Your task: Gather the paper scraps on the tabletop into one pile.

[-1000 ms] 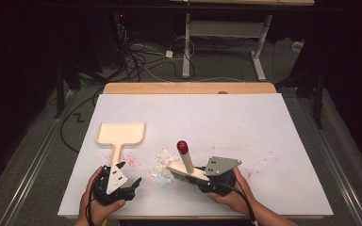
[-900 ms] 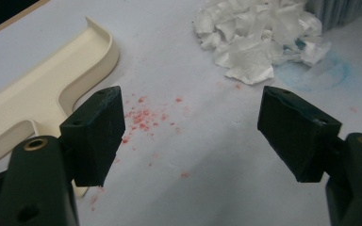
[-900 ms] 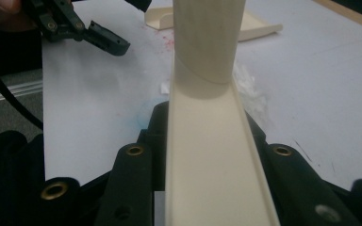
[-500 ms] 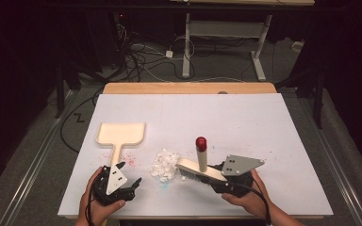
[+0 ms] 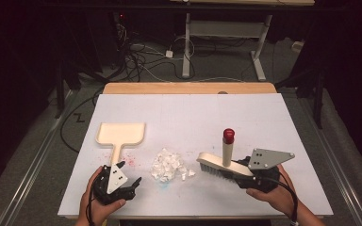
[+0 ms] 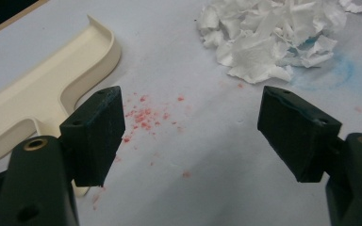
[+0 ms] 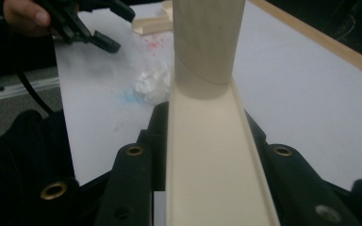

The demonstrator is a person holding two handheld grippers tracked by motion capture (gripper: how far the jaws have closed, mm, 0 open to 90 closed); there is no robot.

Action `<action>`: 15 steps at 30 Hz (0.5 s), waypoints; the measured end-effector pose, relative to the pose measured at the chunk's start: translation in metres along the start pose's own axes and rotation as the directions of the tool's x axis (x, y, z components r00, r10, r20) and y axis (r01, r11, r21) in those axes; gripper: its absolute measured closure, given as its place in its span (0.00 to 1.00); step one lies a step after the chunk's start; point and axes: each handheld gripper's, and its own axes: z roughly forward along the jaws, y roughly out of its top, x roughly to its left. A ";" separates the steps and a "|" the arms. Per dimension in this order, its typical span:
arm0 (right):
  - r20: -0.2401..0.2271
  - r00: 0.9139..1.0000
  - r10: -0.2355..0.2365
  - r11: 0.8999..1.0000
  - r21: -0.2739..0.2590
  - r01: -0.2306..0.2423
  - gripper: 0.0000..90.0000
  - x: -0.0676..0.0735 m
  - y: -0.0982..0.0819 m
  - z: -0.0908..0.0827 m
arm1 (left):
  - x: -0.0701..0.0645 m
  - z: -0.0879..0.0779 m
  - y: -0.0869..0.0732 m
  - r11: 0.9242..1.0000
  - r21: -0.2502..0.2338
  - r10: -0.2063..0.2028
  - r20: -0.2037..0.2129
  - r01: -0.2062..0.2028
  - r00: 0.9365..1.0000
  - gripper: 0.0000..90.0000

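- Paper scraps (image 5: 168,165): a loose white heap of torn bits on the near middle of the table, between the dustpan and the brush. A few stray pieces lie just beside the heap toward the brush. None are in the pan.
- Brush (image 5: 224,163): cream back, bristles down on the sheet, just to the right of the heap with a small gap. Its upright handle ends in a red cap (image 5: 228,134).
- Right gripper (image 5: 259,175): jaws clamped on the brush back; the right gripper view looks straight along the cream back (image 7: 212,155) held between them.
- Dustpan (image 5: 121,134): cream, lying flat to the left of the heap and apart from it, handle pointing toward the person. Not held.
- Left gripper (image 5: 131,184): jaws wide apart, empty, low over the sheet just beside the end of the pan handle (image 6: 33,113).
- Progress, as judged: scraps look gathered into one heap; the pan is not yet picked up, and nothing is swept in. Remaining: grasp the pan handle, set its lip at the heap, brush the scraps in.
- Surface: white sheet (image 5: 193,117) over a wooden table top (image 5: 188,88). Red specks (image 6: 143,115) are near the pan handle, a faint blue smudge (image 6: 327,75) by the heap.
- Room: dark; cables (image 5: 141,52) on the floor beyond the table, and the white legs of a stand (image 5: 221,33) at the back.
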 end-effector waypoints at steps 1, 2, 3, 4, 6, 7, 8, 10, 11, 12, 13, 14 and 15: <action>0.003 1.000 0.011 1.000 0.018 -0.011 0.75 -0.002 -0.004 -0.003 | 0.001 0.000 0.000 1.000 -0.006 0.011 -0.004 -0.011 1.000 0.25; 0.003 1.000 0.014 0.999 0.028 -0.015 0.75 -0.003 -0.007 -0.004 | 0.001 0.000 0.001 1.000 -0.008 0.013 -0.005 -0.013 1.000 0.25; 0.005 1.000 0.020 0.999 0.037 -0.020 0.75 -0.004 -0.010 -0.007 | 0.000 0.000 0.001 1.000 -0.009 0.014 -0.005 -0.014 1.000 0.25; 0.005 1.000 0.027 0.999 0.045 -0.028 0.75 -0.006 -0.013 -0.009 | 0.000 0.000 0.001 1.000 -0.008 0.013 -0.005 -0.013 1.000 0.25; -0.001 0.999 0.053 0.996 0.068 -0.053 0.75 -0.009 -0.020 -0.013 | 0.000 0.000 0.001 1.000 -0.007 0.012 -0.005 -0.012 1.000 0.25; -0.003 0.998 0.063 0.995 0.079 -0.062 0.75 -0.010 -0.024 -0.016 | 0.000 0.000 0.000 1.000 0.001 0.000 -0.001 0.000 1.000 0.25; -0.010 0.997 0.071 0.993 0.090 -0.070 0.75 -0.011 -0.026 -0.017 | 0.000 0.000 0.000 1.000 0.003 0.000 0.000 0.000 1.000 0.25; -0.021 0.996 0.085 0.990 0.116 -0.082 0.75 -0.014 -0.030 -0.020 | 0.000 0.001 0.001 1.000 0.006 0.001 0.001 -0.001 1.000 0.25; -0.036 0.995 0.093 0.987 0.137 -0.087 0.75 -0.015 -0.032 -0.021 | 0.000 0.001 0.001 1.000 -0.001 0.013 -0.002 -0.013 1.000 0.25; -0.050 0.994 0.099 0.984 0.154 -0.090 0.75 -0.017 -0.033 -0.022 | 0.000 0.001 0.002 1.000 -0.001 0.017 -0.001 -0.017 1.000 0.25; -0.050 0.993 0.106 0.981 0.168 -0.096 0.75 -0.019 -0.034 -0.022 | -0.001 0.001 0.001 1.000 0.006 0.006 0.003 -0.006 1.000 0.25; -0.047 0.991 0.123 0.977 0.179 -0.113 0.75 -0.021 -0.034 -0.021 | -0.001 0.002 0.002 1.000 -0.001 0.020 0.000 -0.020 1.000 0.25; -0.054 0.988 0.146 0.971 0.202 -0.132 0.75 -0.024 -0.036 -0.020 | -0.001 0.001 0.002 1.000 0.000 0.022 0.000 -0.022 1.000 0.25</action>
